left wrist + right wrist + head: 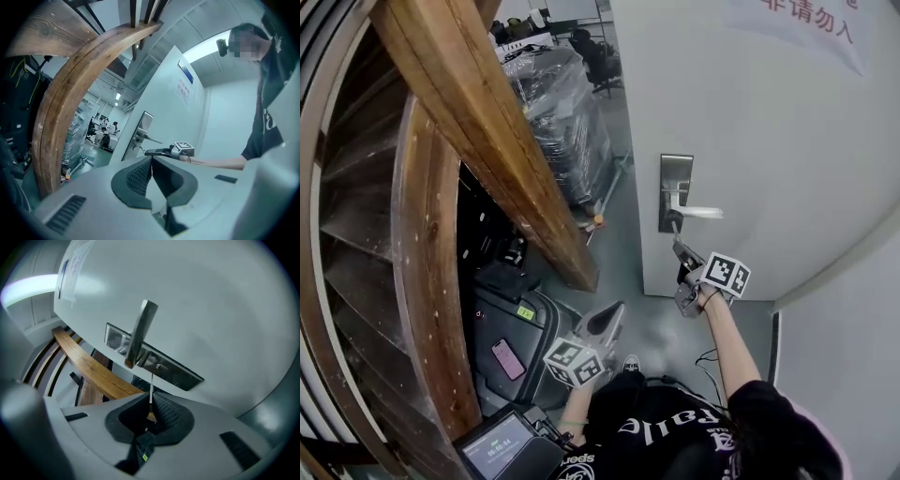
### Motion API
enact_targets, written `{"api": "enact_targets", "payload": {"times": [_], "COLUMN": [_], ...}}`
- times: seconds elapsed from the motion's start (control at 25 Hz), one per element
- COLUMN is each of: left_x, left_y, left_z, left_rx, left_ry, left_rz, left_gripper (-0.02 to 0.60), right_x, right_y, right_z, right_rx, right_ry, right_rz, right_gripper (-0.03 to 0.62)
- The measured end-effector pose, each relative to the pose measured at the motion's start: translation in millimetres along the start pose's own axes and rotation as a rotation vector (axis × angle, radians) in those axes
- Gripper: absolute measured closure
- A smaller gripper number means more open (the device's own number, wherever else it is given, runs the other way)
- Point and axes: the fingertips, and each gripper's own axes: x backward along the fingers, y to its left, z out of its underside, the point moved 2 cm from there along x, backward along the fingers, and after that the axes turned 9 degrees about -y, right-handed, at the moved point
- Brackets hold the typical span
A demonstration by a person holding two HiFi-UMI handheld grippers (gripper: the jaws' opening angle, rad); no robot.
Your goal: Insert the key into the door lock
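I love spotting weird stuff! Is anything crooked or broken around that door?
Nothing stands out. The lock plate sits flat on the door, its handle looks whole, and the key sits straight between the fingers of the right gripper, pointing at the plate.

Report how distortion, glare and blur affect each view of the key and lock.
Head view: fisheye bends the wooden beam; the door handle glares white. Left gripper view: dark corners, ceiling light blown out. Right gripper view: lock plate sharp, the key a thin edge-on sliver in the right gripper.
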Motion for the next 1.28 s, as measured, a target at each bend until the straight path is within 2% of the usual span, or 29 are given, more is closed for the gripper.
{"api": "enact_targets", "payload": {"times": [0.16, 0.48, 0.64, 0.88, 1.16, 1.28], "left_x": [-10, -22, -25, -29, -26, -24], "left_y": [24, 53, 58, 61, 61, 62], "left_z": [-4, -3, -3, 2, 3, 2], "left_rx": [0.012, 0.040, 0.049, 0.065, 0.065, 0.062], "left_ry": [0.019, 0.042, 0.050, 0.064, 0.071, 0.068], "left_rz": [0.010, 0.013, 0.018, 0.025, 0.032, 0.027], "left_gripper": [0.575, 0.575, 0.575, 0.575, 0.575, 0.575], "right_x": [-22, -37, -30, -38, -39, -39], "right_y": [-12, -13, -17, -14, -17, -19], "right_z": [-7, -6, -12, -8, -9, -12], "right_rx": [-0.088, -0.159, -0.216, -0.212, -0.261, -0.339], "right_ry": [-0.048, -0.078, -0.135, -0.100, -0.127, -0.161], "right_rz": [0.024, 0.007, 0.006, -0.005, -0.015, -0.027], "right_gripper": [0.557, 0.557, 0.557, 0.557, 0.557, 0.557]}}
